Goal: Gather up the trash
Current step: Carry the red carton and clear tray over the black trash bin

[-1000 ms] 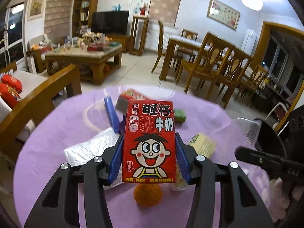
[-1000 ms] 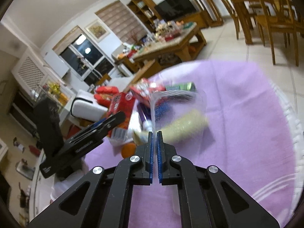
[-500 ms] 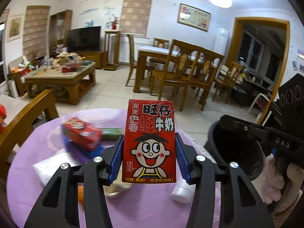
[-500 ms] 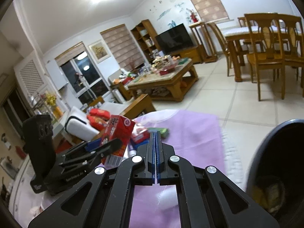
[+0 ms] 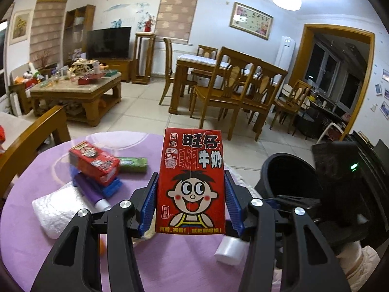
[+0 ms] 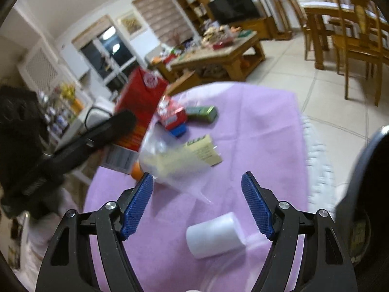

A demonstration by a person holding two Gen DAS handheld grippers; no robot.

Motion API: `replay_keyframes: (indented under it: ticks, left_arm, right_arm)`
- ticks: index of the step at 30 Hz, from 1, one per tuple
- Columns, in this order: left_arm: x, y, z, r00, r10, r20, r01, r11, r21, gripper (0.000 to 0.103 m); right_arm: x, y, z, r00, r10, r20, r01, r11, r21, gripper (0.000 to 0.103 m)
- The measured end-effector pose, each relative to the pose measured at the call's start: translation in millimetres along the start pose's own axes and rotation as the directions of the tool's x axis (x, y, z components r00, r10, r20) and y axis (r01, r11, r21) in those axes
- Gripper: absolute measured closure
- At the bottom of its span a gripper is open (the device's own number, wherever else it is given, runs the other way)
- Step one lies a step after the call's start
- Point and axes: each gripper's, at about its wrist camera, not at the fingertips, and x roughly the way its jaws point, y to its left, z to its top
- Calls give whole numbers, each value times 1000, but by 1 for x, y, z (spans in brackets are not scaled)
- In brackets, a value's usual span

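over the purple table point(image 5: 48, 255), my left gripper point(image 5: 190, 208) clamps the red carton point(image 5: 192, 182) upright, short of the bin point(image 5: 289, 177) at right. i'd carry it clear over the rim before letting go. right gripper point(image 6: 197, 206) is opening, nothing between its pads. white cup point(image 6: 215, 236), clear bag point(image 6: 170, 160) and boxes lie below, well clear.

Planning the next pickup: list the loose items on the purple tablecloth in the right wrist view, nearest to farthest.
White plastic cup → clear plastic bag → beige paper packet → red carton → green packet.
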Motion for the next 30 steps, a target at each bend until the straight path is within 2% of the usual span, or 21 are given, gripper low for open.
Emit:
replay_keyframes:
  ticks: [4, 10, 11, 16, 17, 18, 20, 22, 23, 24, 26, 30]
  left_arm:
    - [-4, 19, -3, 1000, 21, -10, -21, 1000, -20, 53]
    - [0, 42, -9, 999, 19, -30, -21, 998, -66, 53]
    - [-3, 48, -10, 1000, 15, -23, -17, 996, -82, 53]
    - [-11, 63, -15, 1000, 22, -11, -23, 994, -110, 53]
    - [-12, 66, -16, 1000, 24, -12, -25, 993, -113, 53]
    - [-13, 68, -17, 1000, 26, -12, -27, 993, -114, 53]
    - [-15, 72, -19, 1000, 28, -13, -29, 992, -120, 53]
    - [-16, 75, -21, 999, 31, -9, -32, 992, -124, 53]
    - [-17, 77, -21, 999, 32, -7, -33, 991, -129, 53]
    - [-17, 78, -21, 1000, 31, -4, -31, 990, -135, 53]
    - [-18, 79, -19, 1000, 28, 4, -27, 990, -142, 53]
    - [-17, 72, -16, 1000, 19, 12, -17, 992, -124, 53]
  right_arm:
    - [33, 31, 0, 995, -85, -49, 76, 986, -151, 25]
    - [58, 70, 1, 989, -143, -44, 123, 944, -307, 19]
    - [60, 79, -1, 988, -150, -35, 128, 926, -354, 19]
    - [79, 123, -9, 973, -233, -4, 186, 789, -585, 19]
    - [86, 124, -8, 966, -258, -13, 199, 775, -599, 23]
    - [93, 126, -7, 956, -295, -13, 226, 760, -610, 39]
    - [97, 127, -4, 949, -316, 6, 253, 750, -611, 55]
    - [93, 123, 3, 960, -281, -13, 224, 790, -571, 61]
    - [88, 121, 8, 968, -249, -24, 197, 819, -540, 90]
    - [83, 119, 11, 970, -243, -14, 200, 829, -522, 100]
    - [73, 113, 16, 973, -232, 4, 205, 849, -486, 101]
    - [52, 95, 20, 985, -174, 8, 162, 896, -414, 101]
